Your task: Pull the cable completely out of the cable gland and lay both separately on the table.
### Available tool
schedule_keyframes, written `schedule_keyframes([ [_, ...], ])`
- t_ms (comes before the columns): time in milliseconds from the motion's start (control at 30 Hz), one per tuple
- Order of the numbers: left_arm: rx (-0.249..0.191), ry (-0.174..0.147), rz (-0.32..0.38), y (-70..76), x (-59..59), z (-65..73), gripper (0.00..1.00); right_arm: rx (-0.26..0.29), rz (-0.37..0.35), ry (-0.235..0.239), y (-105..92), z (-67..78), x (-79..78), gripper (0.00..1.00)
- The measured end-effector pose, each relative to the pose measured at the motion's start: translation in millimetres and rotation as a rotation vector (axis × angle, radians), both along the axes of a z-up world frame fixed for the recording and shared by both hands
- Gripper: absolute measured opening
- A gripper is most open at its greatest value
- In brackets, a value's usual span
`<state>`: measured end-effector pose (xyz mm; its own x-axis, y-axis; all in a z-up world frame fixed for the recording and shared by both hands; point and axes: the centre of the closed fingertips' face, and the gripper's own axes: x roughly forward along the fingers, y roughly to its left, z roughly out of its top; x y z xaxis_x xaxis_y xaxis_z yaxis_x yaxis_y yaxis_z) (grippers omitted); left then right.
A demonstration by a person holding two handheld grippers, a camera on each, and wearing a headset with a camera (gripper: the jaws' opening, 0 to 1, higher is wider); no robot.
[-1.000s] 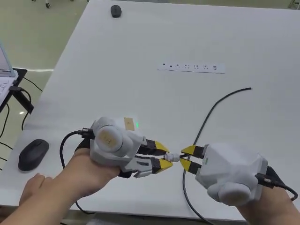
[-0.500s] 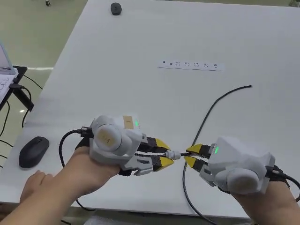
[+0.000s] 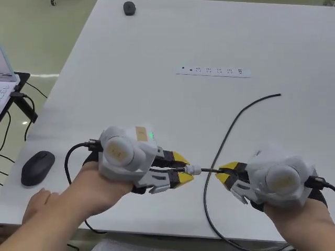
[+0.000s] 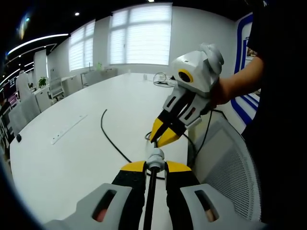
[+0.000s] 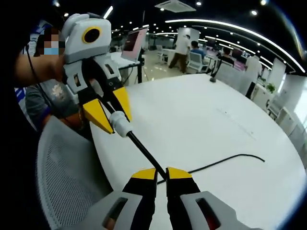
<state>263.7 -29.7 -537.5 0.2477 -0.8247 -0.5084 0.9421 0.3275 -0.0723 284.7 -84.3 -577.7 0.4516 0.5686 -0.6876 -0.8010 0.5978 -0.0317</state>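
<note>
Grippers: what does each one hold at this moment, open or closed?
Left gripper: closed on the cable gland.
Right gripper: closed on the black cable, a little away from the gland.

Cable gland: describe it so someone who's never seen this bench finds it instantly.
On the white table, at its near edge, the left gripper and right gripper point at each other. The cable gland is the small pale knob pinched in the left gripper's yellow tips. Unlike the thin black cable running from it to the right gripper, it is stubby and light.
</note>
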Motion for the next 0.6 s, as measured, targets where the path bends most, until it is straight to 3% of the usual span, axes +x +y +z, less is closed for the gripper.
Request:
schedule_keyframes([
  [367, -0.004, -0.002, 0.013, 3.2, 2.3, 0.4, 0.15, 0.072, -0.167, 0.138, -25.8, -20.9, 6.1, 0.01],
  [500, 0.000, -0.002, 0.015, 3.7, 2.1, 0.1, 0.15, 0.056, -0.230, 0.198, -36.7, -34.4, 4.0, 0.01],
  [600, 0.002, -0.002, 0.014, 3.6, 1.7, -0.2, 0.15, 0.082, -0.257, 0.231, -39.1, -40.0, 3.4, 0.01],
])
